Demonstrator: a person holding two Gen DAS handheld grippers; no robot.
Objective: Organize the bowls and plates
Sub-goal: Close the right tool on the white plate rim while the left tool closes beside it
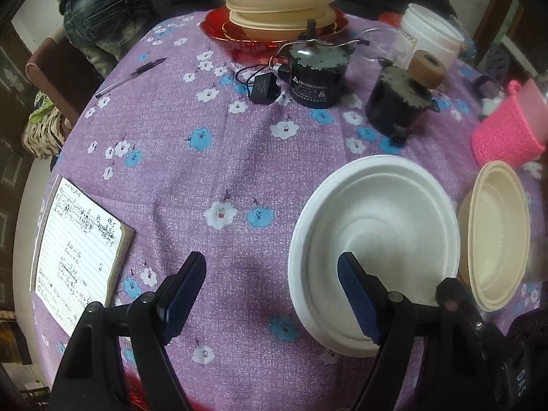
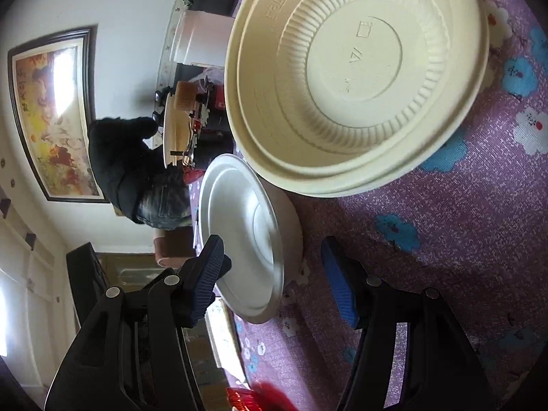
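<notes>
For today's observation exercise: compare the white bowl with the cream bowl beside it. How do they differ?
The white bowl has smooth stepped walls; the cream bowl has a ribbed wall and a key-pattern band under its rim. The white bowl is plain white, the cream one yellowish. The left gripper hovers by the white bowl, not the cream one. Both sit upright on the purple tablecloth.

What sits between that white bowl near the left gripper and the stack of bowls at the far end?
Two dark motors and a small black adapter with wires stand on the cloth between the white bowl and the far stack.

Bowl (image 1: 373, 239) lies just left of another bowl (image 1: 496, 236).
</notes>
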